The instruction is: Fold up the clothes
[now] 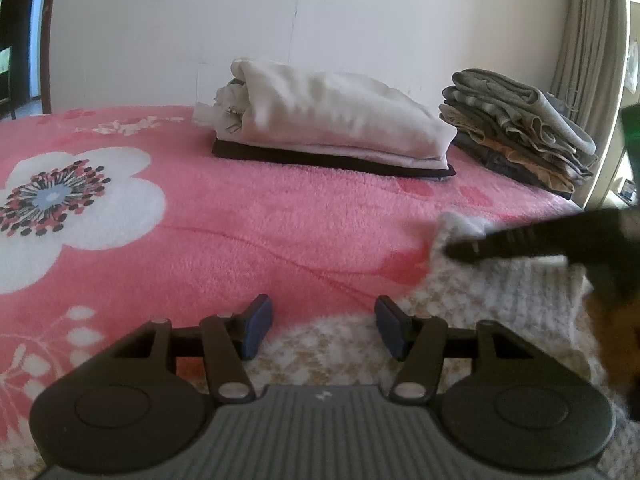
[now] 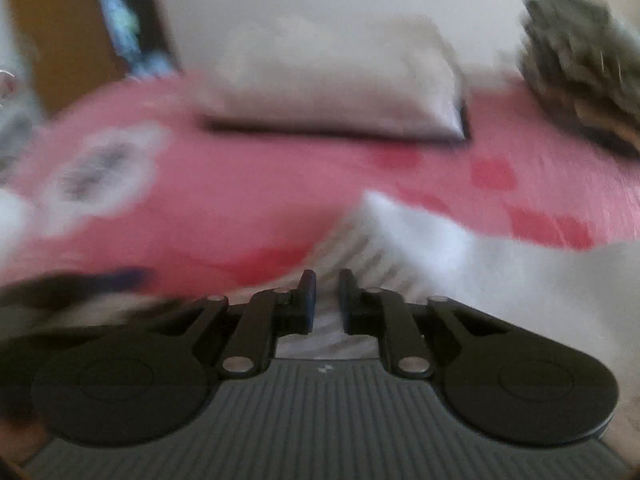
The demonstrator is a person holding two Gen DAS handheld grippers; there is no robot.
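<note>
A white knitted cloth with a beige pattern [image 1: 500, 292] lies on the pink flowered blanket [image 1: 240, 232] at the near right. My left gripper [image 1: 325, 326] hovers over the cloth's near edge, jaws open and nothing between the blue pads. My right gripper [image 1: 464, 251] comes in from the right, and its dark fingers meet the cloth's raised far corner. In the blurred right wrist view the right gripper [image 2: 327, 300] has its jaws nearly together with the white cloth [image 2: 420, 240] pinched in the narrow gap.
A folded cream garment on a dark one [image 1: 340, 120] lies at the back centre by the wall. A pile of folded grey and tan clothes [image 1: 520, 120] sits at the back right. A curtain [image 1: 588, 40] hangs beyond the bed's right edge.
</note>
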